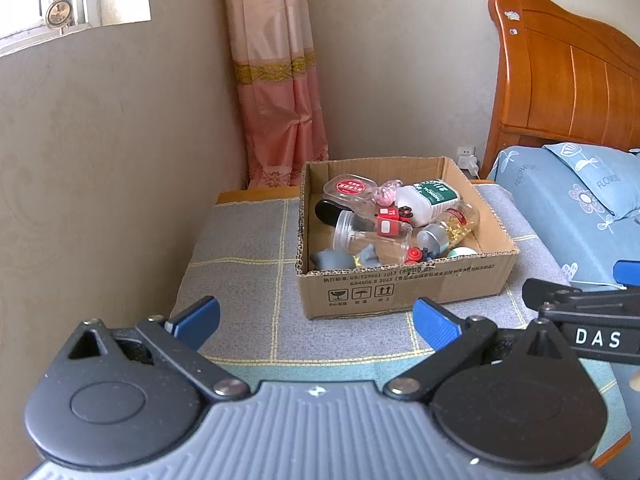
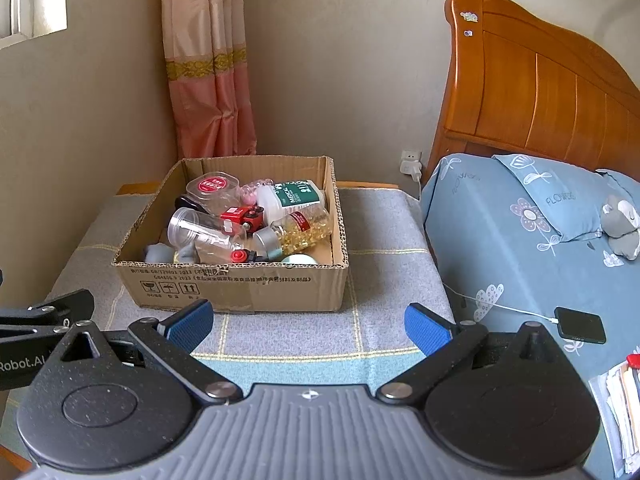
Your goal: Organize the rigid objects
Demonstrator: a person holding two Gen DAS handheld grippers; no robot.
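Observation:
A cardboard box [image 1: 400,286] [image 2: 236,284] stands on a grey checked cloth over a low table. Inside lie several rigid objects: a clear tub with a red lid [image 1: 349,190] [image 2: 213,187], a white and green bottle [image 1: 430,197] [image 2: 294,197], a red toy vehicle [image 1: 390,220] [image 2: 242,216], a clear jar on its side [image 1: 360,236] [image 2: 196,228], and a bottle of yellow capsules [image 1: 456,224] [image 2: 304,226]. My left gripper [image 1: 316,320] is open and empty, in front of the box. My right gripper [image 2: 308,326] is open and empty, also in front of it.
A bed with a blue floral cover [image 2: 520,248] and wooden headboard [image 2: 540,92] lies to the right. A phone on a cable [image 2: 580,325] and a grey plush toy [image 2: 620,226] rest on it. A pink curtain [image 1: 276,80] and walls stand behind.

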